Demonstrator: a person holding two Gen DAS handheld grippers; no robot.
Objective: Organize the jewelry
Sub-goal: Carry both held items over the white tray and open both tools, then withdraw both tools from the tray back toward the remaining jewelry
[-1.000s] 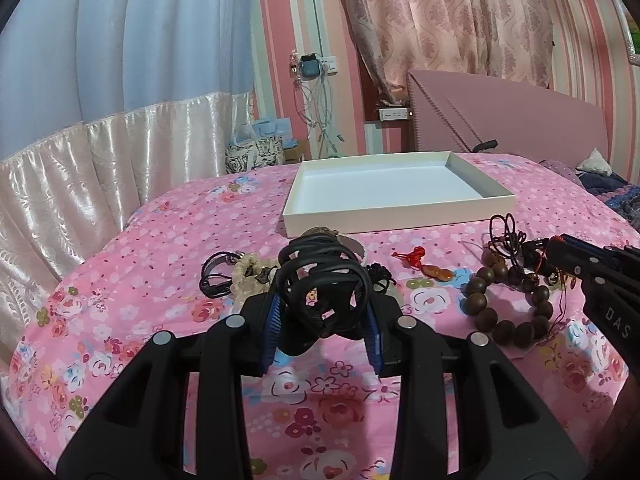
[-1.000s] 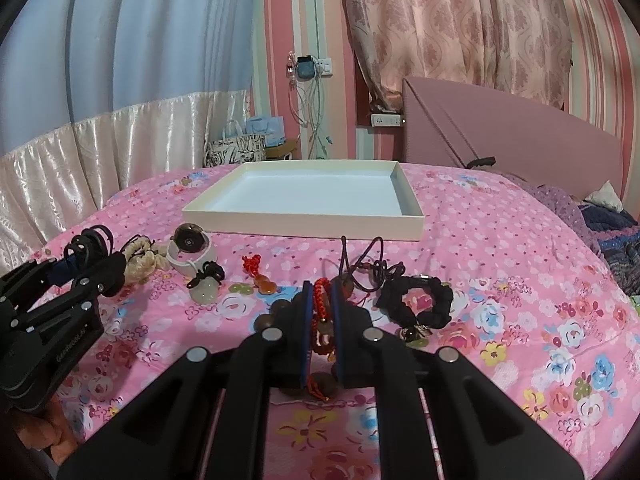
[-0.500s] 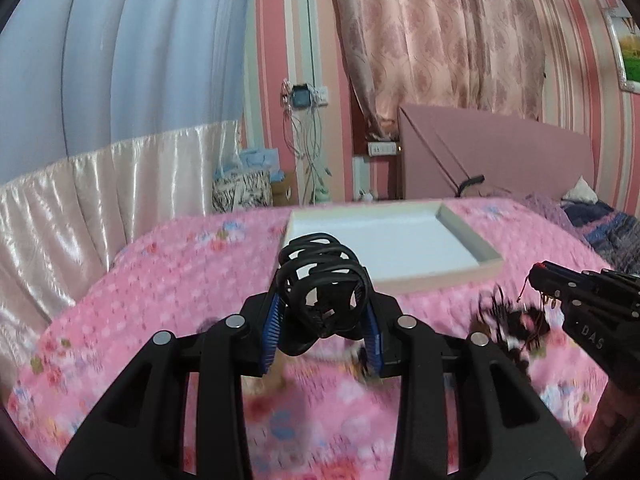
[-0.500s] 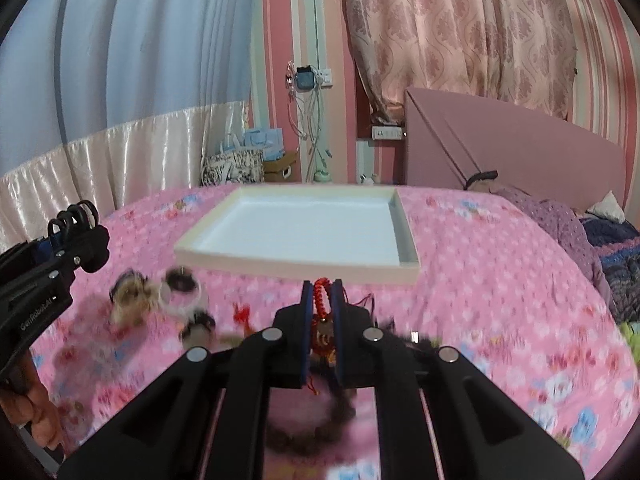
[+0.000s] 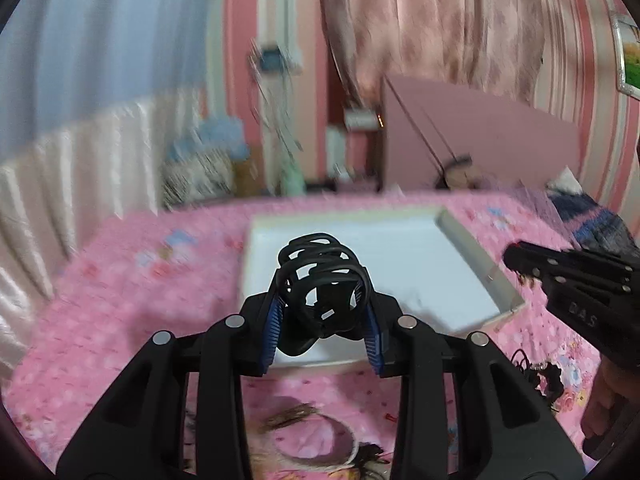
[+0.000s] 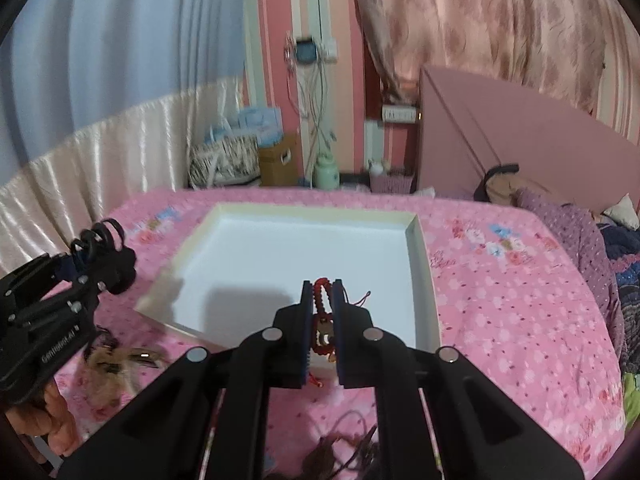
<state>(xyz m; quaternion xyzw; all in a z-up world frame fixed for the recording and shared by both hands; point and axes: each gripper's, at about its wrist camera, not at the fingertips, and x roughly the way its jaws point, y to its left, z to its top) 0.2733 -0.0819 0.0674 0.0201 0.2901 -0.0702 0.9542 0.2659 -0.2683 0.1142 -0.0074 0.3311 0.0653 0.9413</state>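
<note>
Right now your left claw [image 5: 322,312] is clamped on a black coiled hair clip [image 5: 320,280], the blue pads pressing both its sides, and it hangs over the near edge of the shallow white rectangular cardboard tray [image 5: 472,248] that lies on the pink floral bedspread [image 5: 100,320]. In the left wrist view the tray fills the centre, from about ten o'clock round to three o'clock of the clip.

Your right claw [image 6: 323,320] is closed tight on a red braided cord bracelet with a gold charm [image 6: 322,312]; the cord loops stand up between the pads and the charm sits lower in the gap. It too is above the tray's near edge [image 6: 424,276], toward the tray's right wall, with a shadow on the white floor at nine o'clock of it.

From the right wrist view your left claw [image 6: 104,248] shows at nine o'clock, just beside the tray's left corner, a hand [image 6: 56,420] gripping its handle. On the bedspread below lie blurred pieces: a pale beaded loop [image 5: 320,436] at six o'clock in the left view, and dark cords [image 6: 348,448] at six o'clock in the right.
</note>
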